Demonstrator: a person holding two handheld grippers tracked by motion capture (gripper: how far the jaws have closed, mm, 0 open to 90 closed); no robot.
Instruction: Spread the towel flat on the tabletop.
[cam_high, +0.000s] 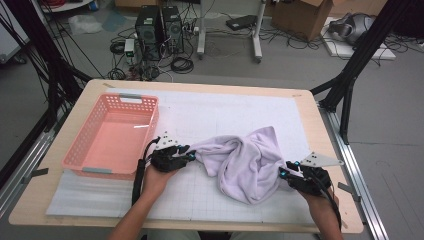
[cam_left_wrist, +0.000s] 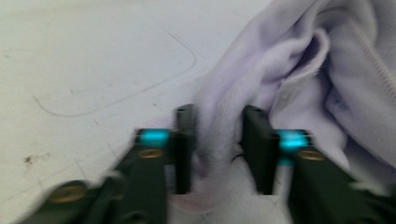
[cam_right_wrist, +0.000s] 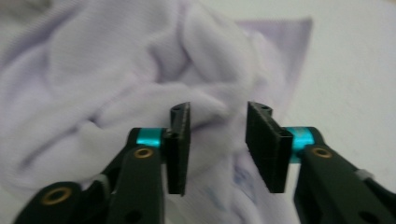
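Cables, computer towers and cardboard boxes are crowding the floor beyond a wooden table (cam_high: 320, 125) covered by a white gridded mat (cam_high: 225, 112). On that mat, right of a pink plastic basket (cam_high: 112, 135), a pale lilac fleece garment (cam_high: 247, 162) is lying crumpled. It is looking soft, light and floppy, so it will likely sag and bunch; hems or thick folds are offering the surest hold. A left gripper (cam_left_wrist: 217, 140) is standing with jaws spread around a fold at the garment's left end, not pinching. A right gripper (cam_right_wrist: 218, 140) is hovering spread over the right edge, gripping nothing.
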